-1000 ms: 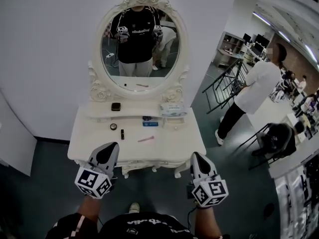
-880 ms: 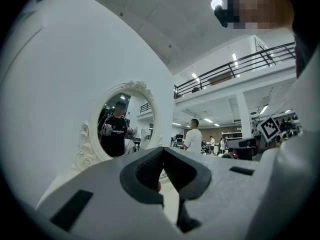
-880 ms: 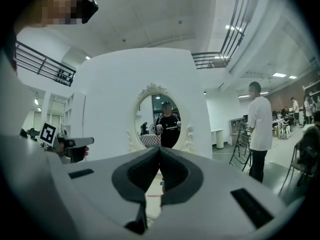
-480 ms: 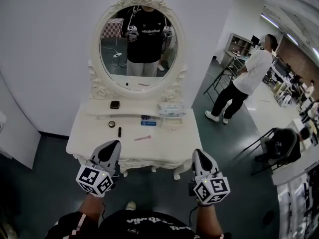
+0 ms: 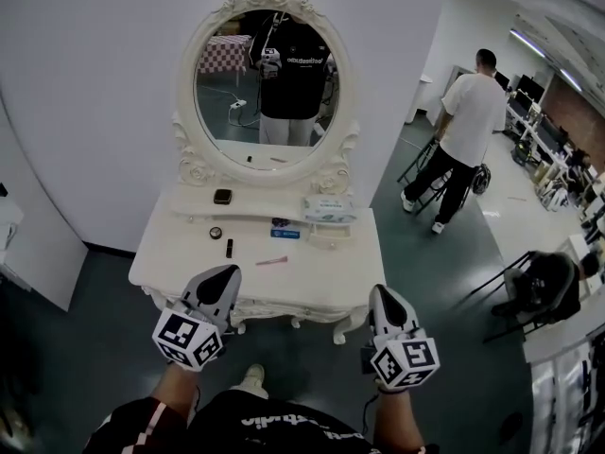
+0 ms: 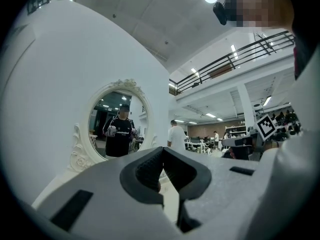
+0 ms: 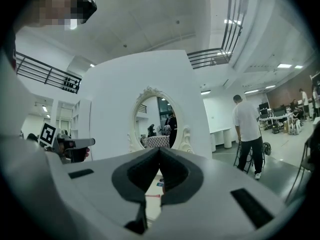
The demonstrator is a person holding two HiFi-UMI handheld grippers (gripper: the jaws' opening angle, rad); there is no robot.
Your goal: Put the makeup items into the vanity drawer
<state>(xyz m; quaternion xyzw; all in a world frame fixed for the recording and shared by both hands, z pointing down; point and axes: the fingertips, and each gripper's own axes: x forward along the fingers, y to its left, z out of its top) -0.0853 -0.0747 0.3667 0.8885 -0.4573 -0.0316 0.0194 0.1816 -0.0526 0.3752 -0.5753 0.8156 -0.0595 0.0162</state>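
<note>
The white vanity table (image 5: 312,277) with an oval mirror (image 5: 267,83) stands ahead of me. On its top lie a round compact (image 5: 216,233), a black lipstick (image 5: 229,248), a pink stick (image 5: 272,260) and a blue item (image 5: 285,234). A dark square compact (image 5: 221,197) and a tissue pack (image 5: 328,208) rest on the raised shelf. My left gripper (image 5: 225,274) (image 6: 162,150) hovers shut and empty before the table's front left edge. My right gripper (image 5: 382,294) (image 7: 159,150) is shut and empty off the front right corner.
A person in a white shirt (image 5: 468,126) walks at the right, beside a dark metal frame (image 5: 423,164). A black chair (image 5: 539,287) stands at the far right. A white wall rises behind the vanity, and a white cabinet edge (image 5: 24,253) shows at the left.
My view has shifted a little, and the vanity sits slightly further right in it. The person in white has walked further away. Both grippers stay shut, held in about the same place.
</note>
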